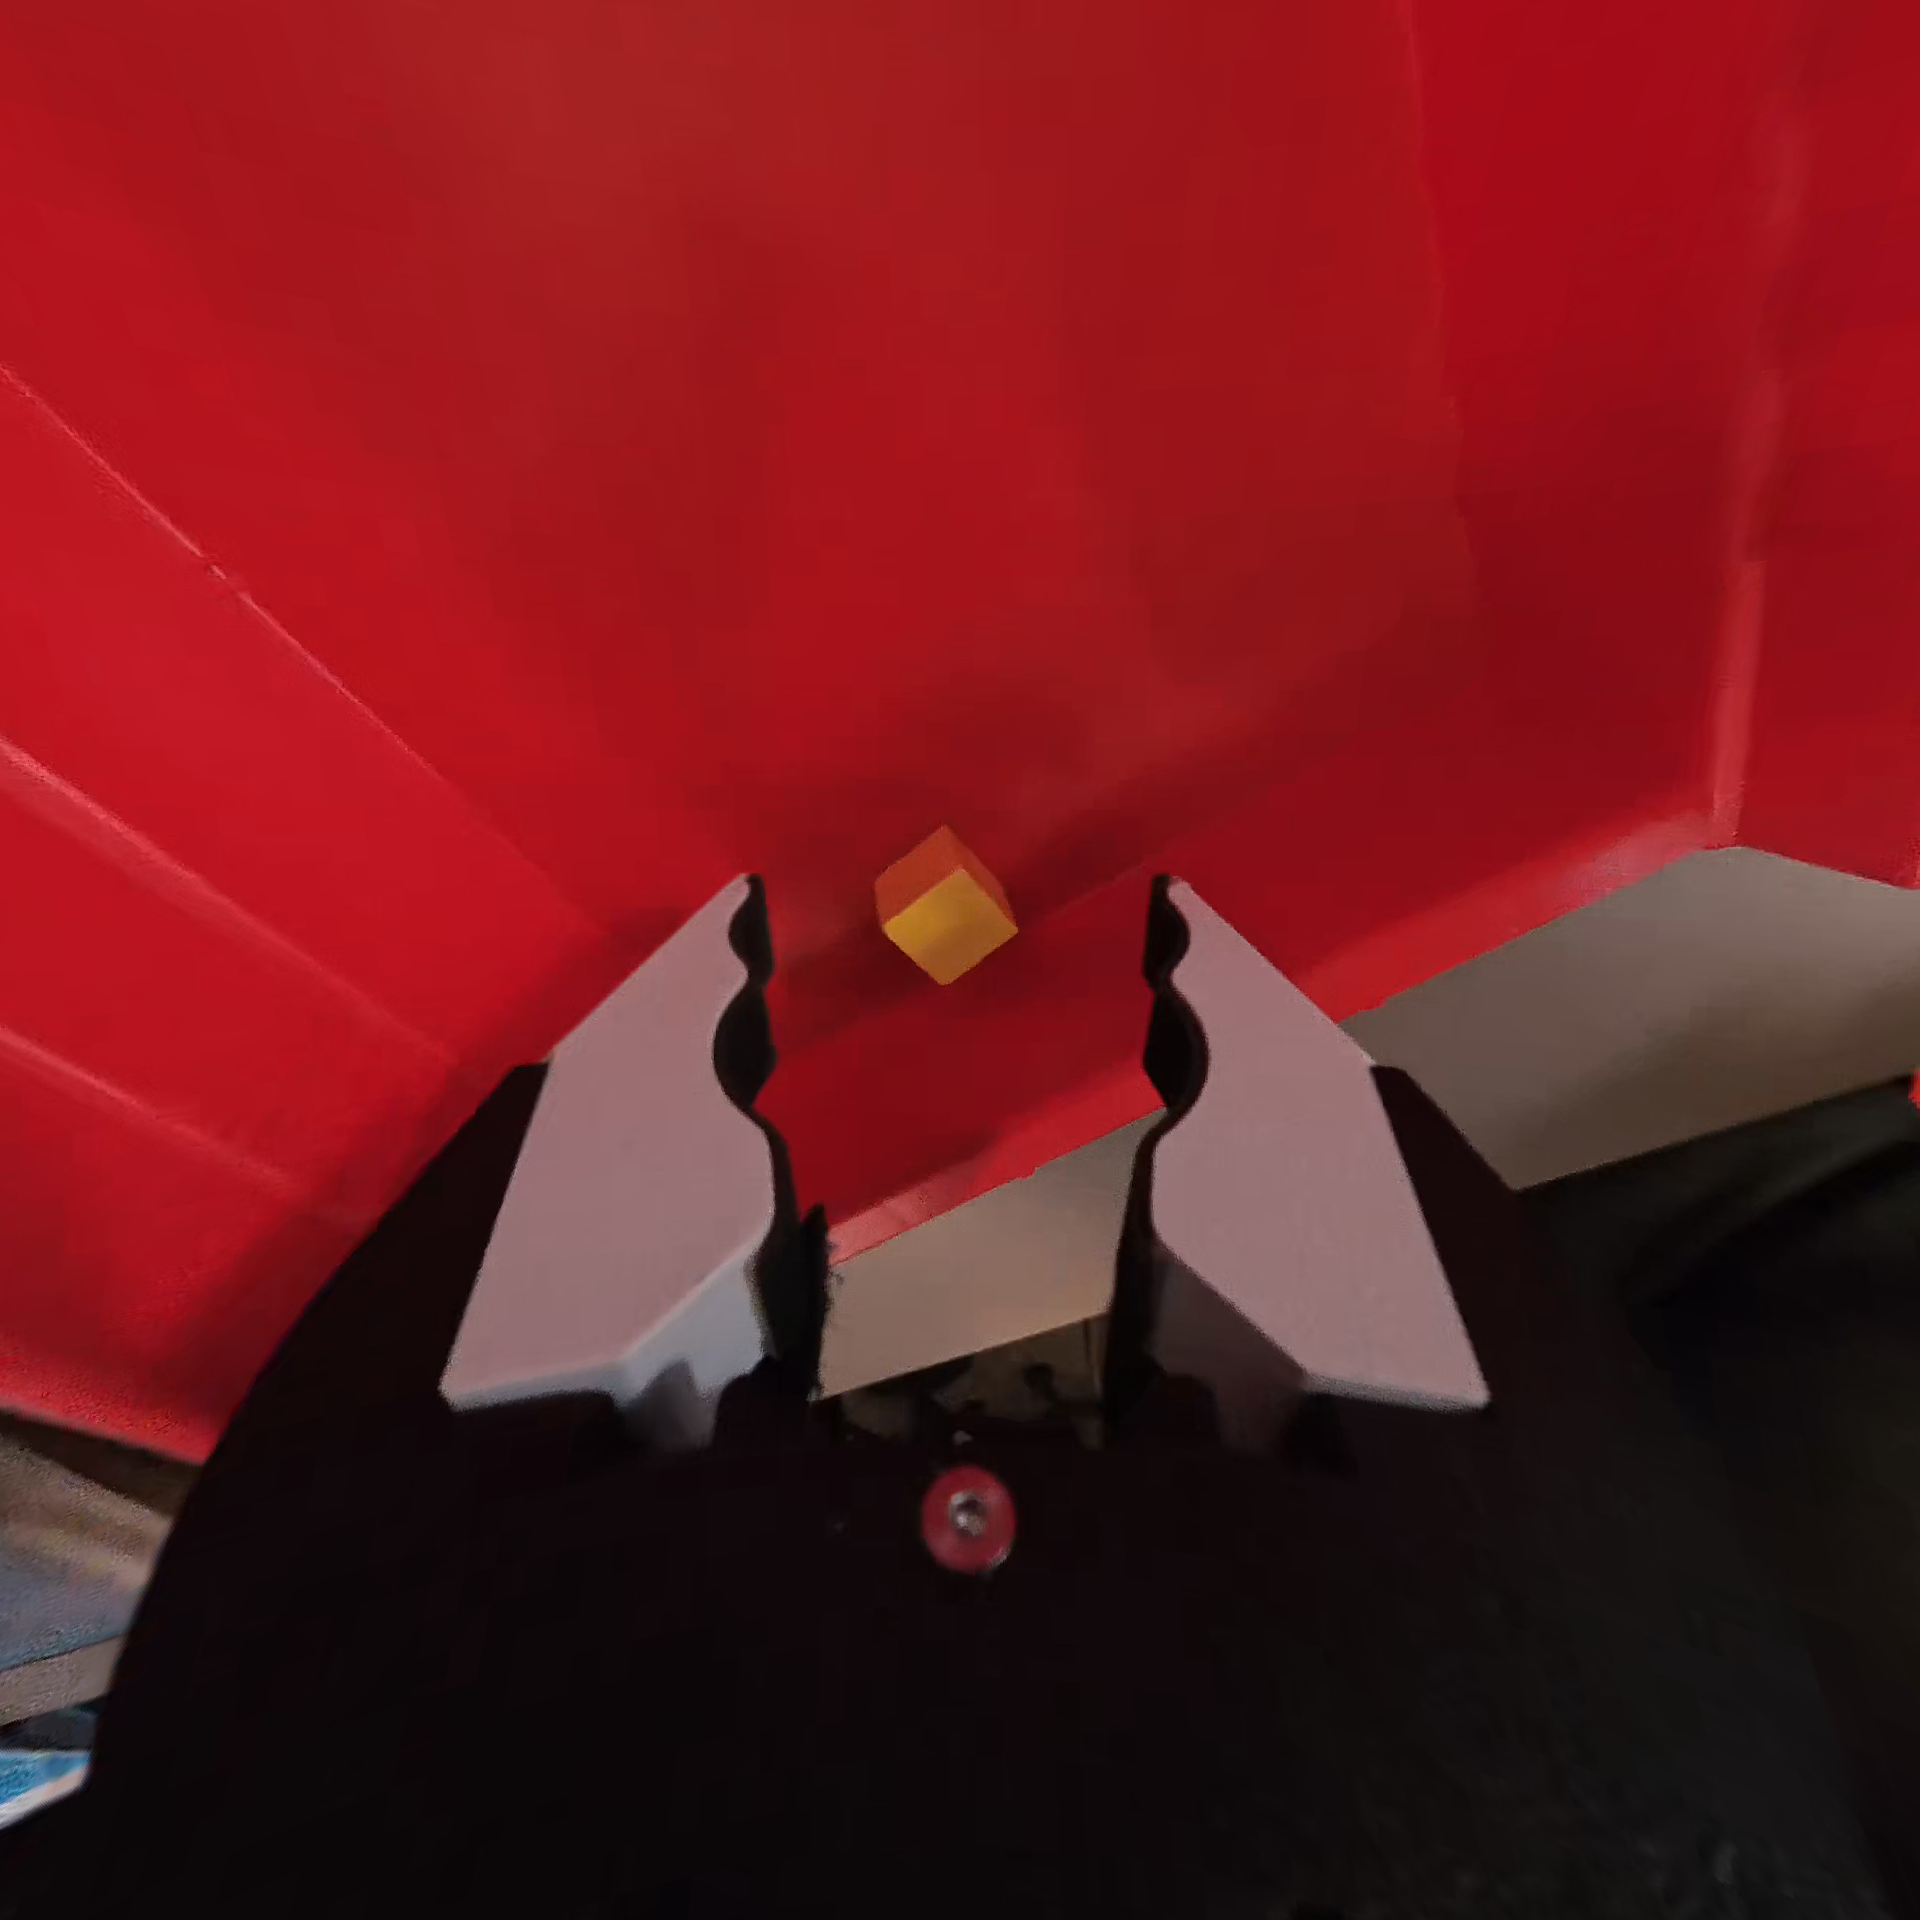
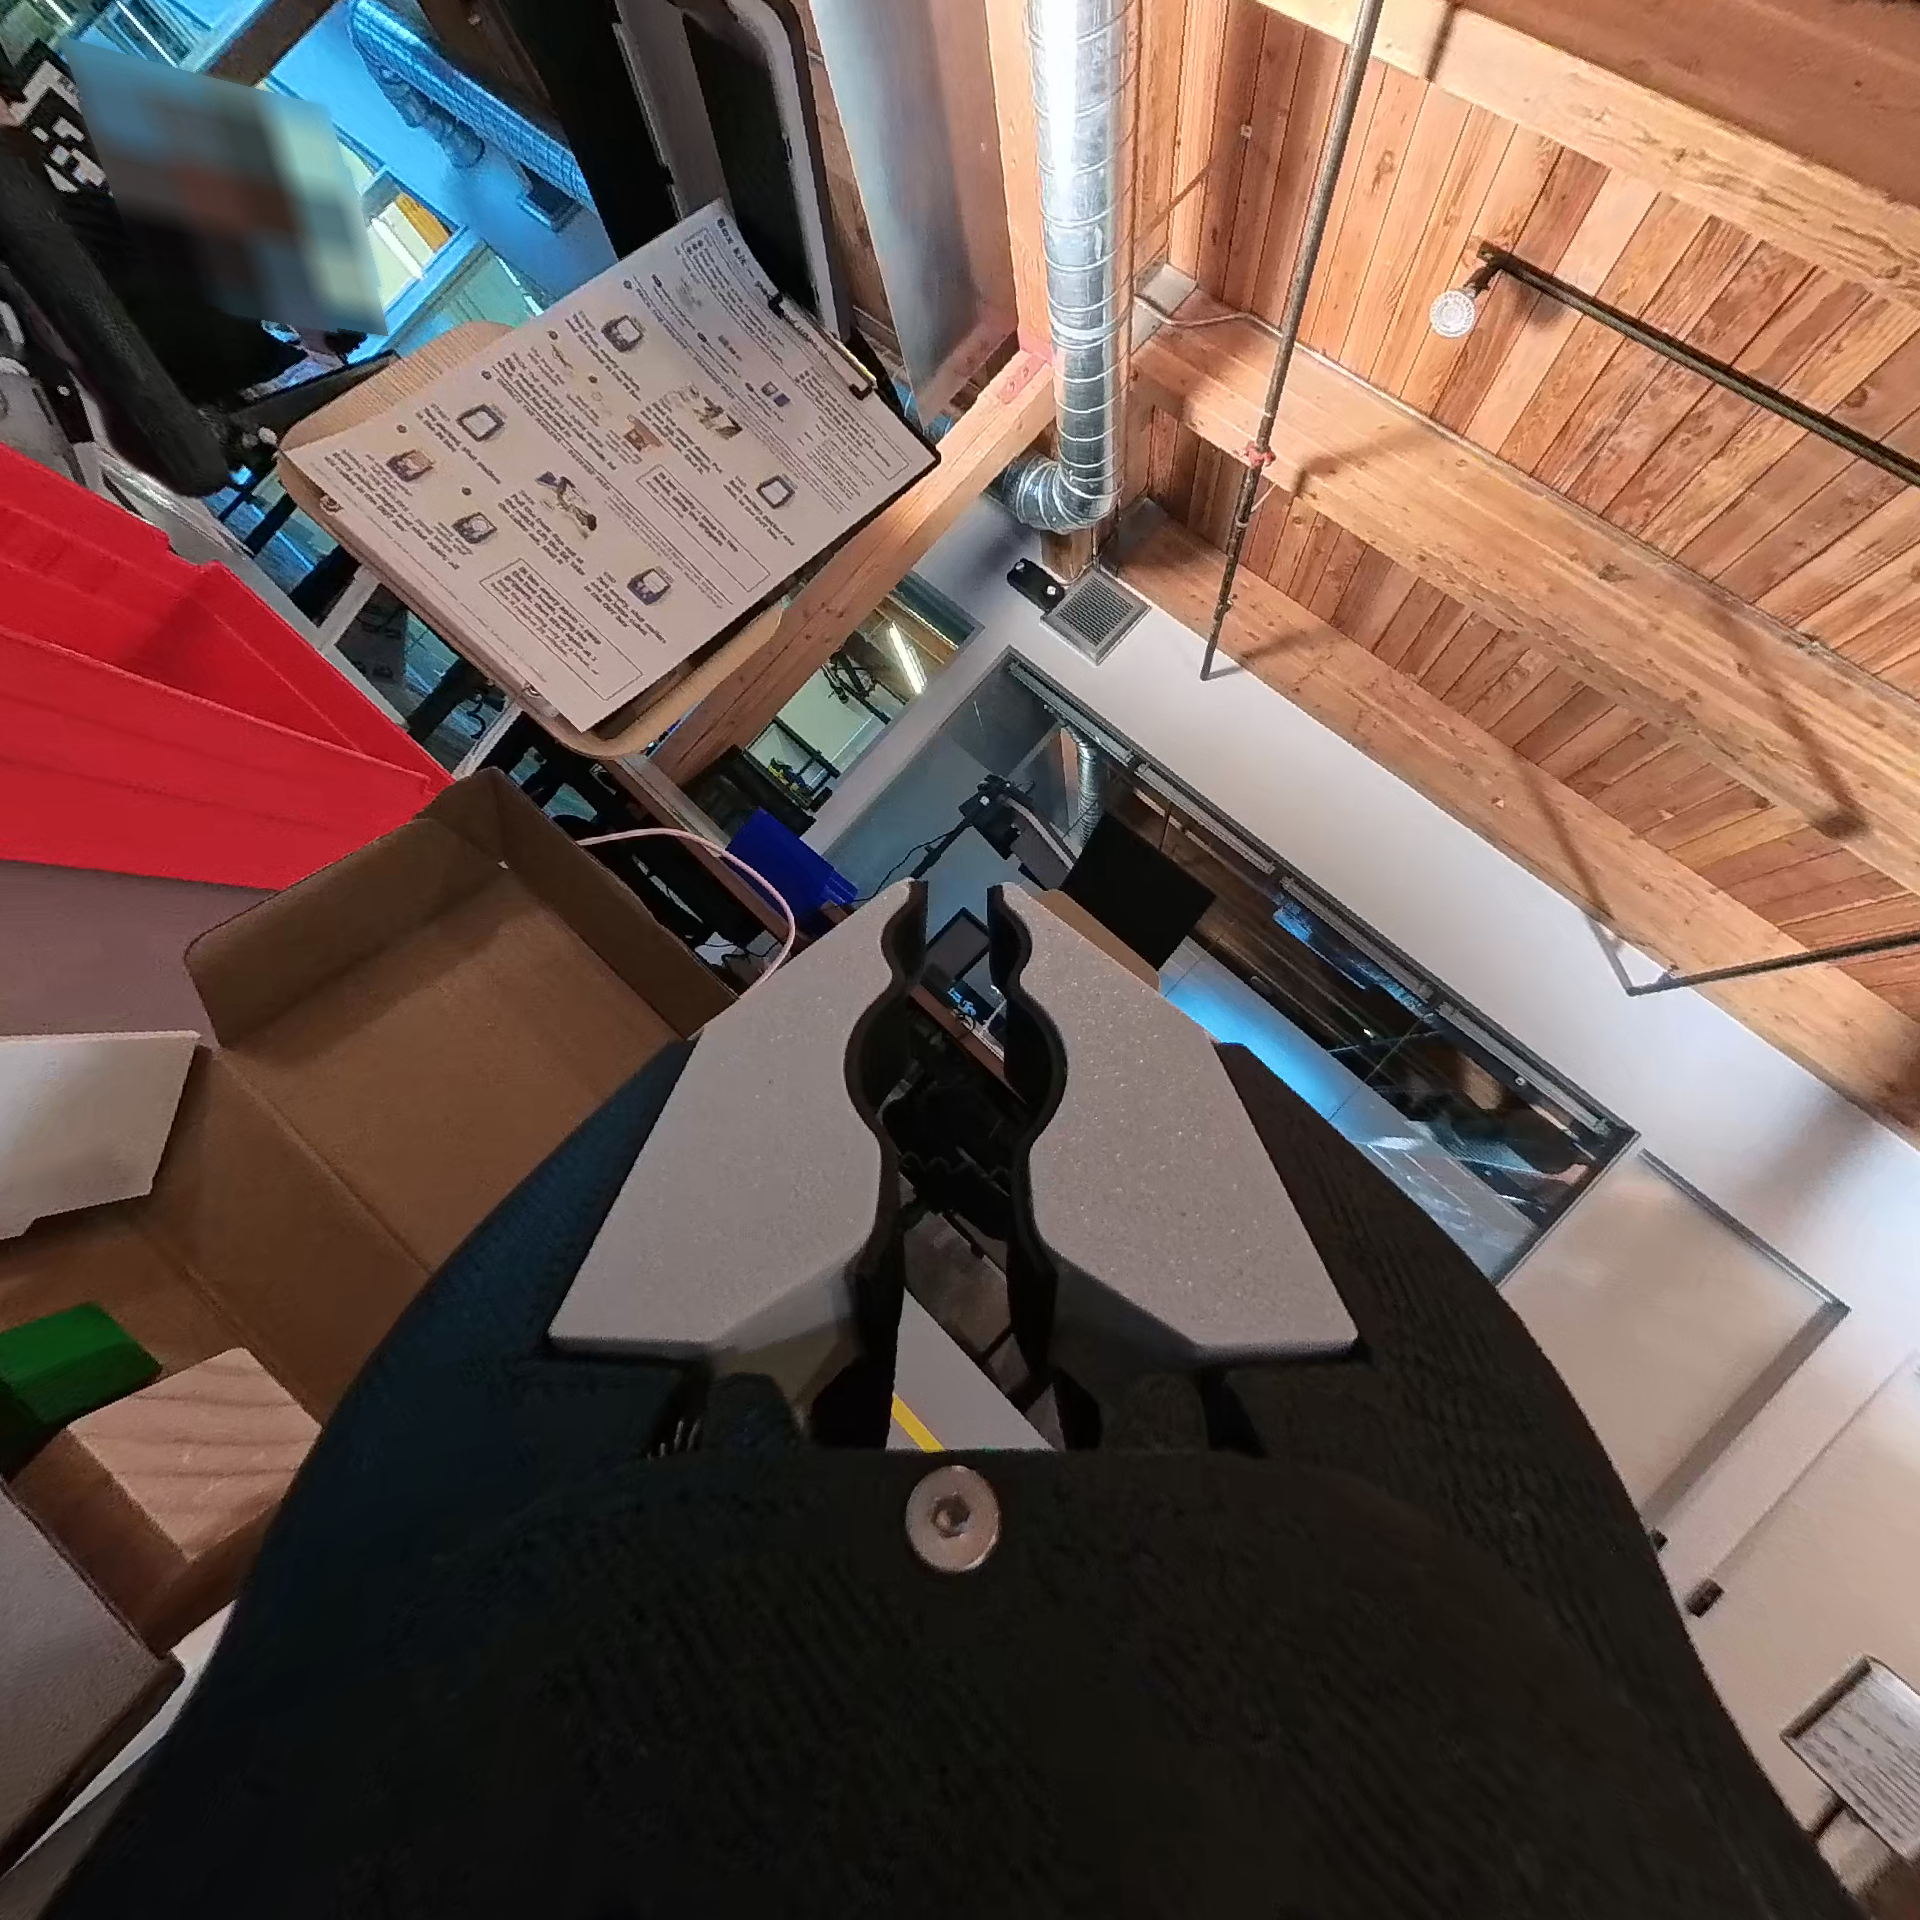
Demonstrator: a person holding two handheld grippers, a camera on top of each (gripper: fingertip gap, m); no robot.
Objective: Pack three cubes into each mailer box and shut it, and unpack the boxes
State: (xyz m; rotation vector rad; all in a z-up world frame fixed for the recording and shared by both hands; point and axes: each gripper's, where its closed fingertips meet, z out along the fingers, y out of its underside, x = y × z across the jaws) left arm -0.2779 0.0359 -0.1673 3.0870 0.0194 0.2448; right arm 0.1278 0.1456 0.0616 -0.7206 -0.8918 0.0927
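The left wrist view looks close into the red bin (image 1: 935, 416); the right wrist view tilts up past it (the bin (image 2: 156, 707) is shared) toward the wooden ceiling (image 2: 1558, 468).

My left gripper (image 1: 956, 914) and right gripper (image 2: 956, 925) match: black textured bodies, grey wedge-shaped fingers (image 2: 748, 1143) with wavy black inner edges. A screw (image 2: 952, 1523) sits centred below the jaws, in a red washer (image 1: 968, 1517) on the left.

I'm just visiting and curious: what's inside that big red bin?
Inside the red bin one small yellow cube shows, loose beyond the left tool, whose fingers stand apart without touching it. The tool's black body covers the near part of the bin.
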